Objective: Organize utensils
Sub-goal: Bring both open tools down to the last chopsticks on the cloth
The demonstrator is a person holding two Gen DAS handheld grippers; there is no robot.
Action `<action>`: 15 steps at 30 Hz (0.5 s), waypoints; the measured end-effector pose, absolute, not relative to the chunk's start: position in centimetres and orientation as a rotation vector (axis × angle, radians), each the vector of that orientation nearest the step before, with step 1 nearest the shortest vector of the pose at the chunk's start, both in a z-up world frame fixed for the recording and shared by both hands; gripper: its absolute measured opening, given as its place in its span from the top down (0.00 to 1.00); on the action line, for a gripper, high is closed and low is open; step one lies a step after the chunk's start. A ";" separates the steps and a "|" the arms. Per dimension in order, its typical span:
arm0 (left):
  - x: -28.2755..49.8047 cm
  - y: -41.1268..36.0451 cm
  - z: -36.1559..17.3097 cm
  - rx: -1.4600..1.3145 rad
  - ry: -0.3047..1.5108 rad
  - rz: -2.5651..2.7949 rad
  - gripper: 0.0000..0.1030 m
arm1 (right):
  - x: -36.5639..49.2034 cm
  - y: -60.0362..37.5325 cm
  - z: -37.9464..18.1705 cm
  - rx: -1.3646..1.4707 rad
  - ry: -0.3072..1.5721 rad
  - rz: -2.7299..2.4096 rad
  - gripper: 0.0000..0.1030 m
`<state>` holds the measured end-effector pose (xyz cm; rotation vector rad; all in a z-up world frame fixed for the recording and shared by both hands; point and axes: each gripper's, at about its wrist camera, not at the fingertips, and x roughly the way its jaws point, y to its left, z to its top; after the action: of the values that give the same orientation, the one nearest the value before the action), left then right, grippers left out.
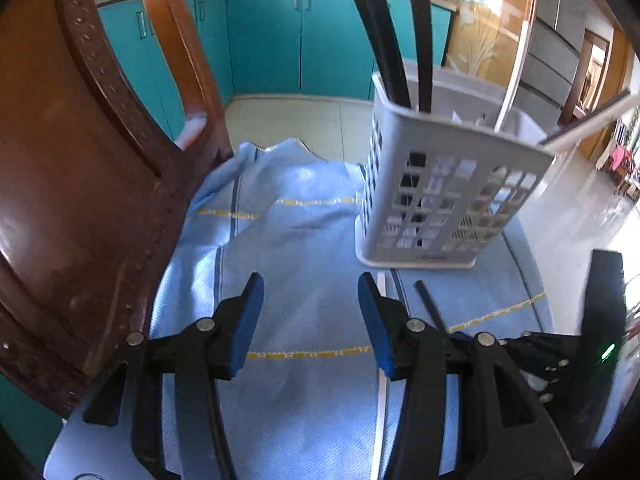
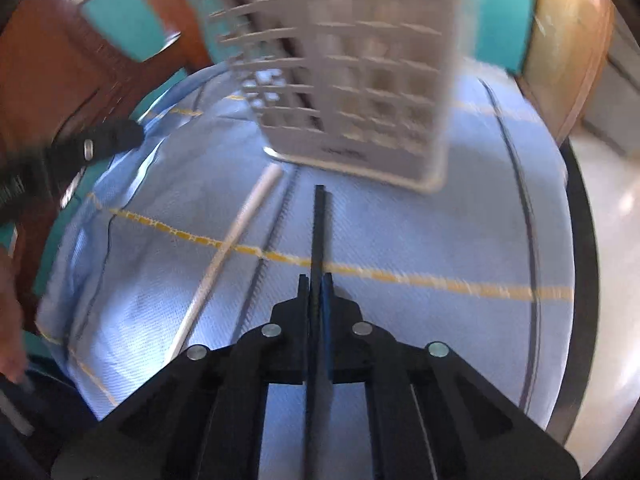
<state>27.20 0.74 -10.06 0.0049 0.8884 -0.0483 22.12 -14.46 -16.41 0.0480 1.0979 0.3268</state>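
No legible text, number or sign in either view; small dark marking, possibly brand imprint, on base rim of white utensil basket (image 1: 434, 258), too small to read in left wrist view; same marking on basket (image 2: 348, 152) in right wrist view, motion-blurred, unreadable; green indicator light (image 1: 609, 351) on black device at right edge of left wrist view, carries no characters.

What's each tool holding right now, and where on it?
Right tool pinches a black chopstick near its end. Left tool is open, holding nothing.
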 end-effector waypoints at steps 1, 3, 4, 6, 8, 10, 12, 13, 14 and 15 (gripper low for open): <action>27.2 0.5 -10.4 0.011 0.899 -0.054 0.52 | 21.8 -15.4 -16.4 0.087 1.107 0.305 0.94; 27.2 -0.1 -11.2 0.013 0.927 -0.081 0.52 | 21.1 -17.0 -16.4 0.137 1.099 0.252 0.94; 27.2 -0.4 -11.6 0.009 0.946 -0.104 0.52 | 20.8 -17.5 -16.4 0.155 1.091 0.237 0.94; 27.1 -1.2 -12.4 0.011 0.976 -0.138 0.52 | 20.4 -18.4 -16.4 0.207 1.081 0.240 0.94; 27.3 -2.0 -13.2 0.024 0.992 -0.158 0.52 | 20.4 -18.9 -16.2 0.230 1.078 0.239 0.92; 27.5 -2.7 -14.0 0.034 1.007 -0.169 0.52 | 20.6 -19.7 -15.5 0.203 1.044 0.195 0.91; 28.0 -3.3 -14.9 0.030 1.026 -0.181 0.52 | 20.8 -19.8 -15.0 0.178 1.019 0.159 0.91; 28.2 -3.5 -15.4 0.030 1.033 -0.180 0.52 | 21.0 -19.9 -14.7 0.175 1.013 0.153 0.91; 28.5 -3.7 -15.9 0.033 1.042 -0.175 0.52 | 21.0 -19.9 -14.5 0.175 1.008 0.149 0.90; 28.7 -3.8 -16.3 0.036 1.048 -0.173 0.52 | 20.9 -20.5 -14.4 0.175 1.006 0.146 0.89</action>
<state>28.75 -3.83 -16.31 0.0364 1.0479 -0.1732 20.89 -20.48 -14.37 0.1746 1.0059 0.1462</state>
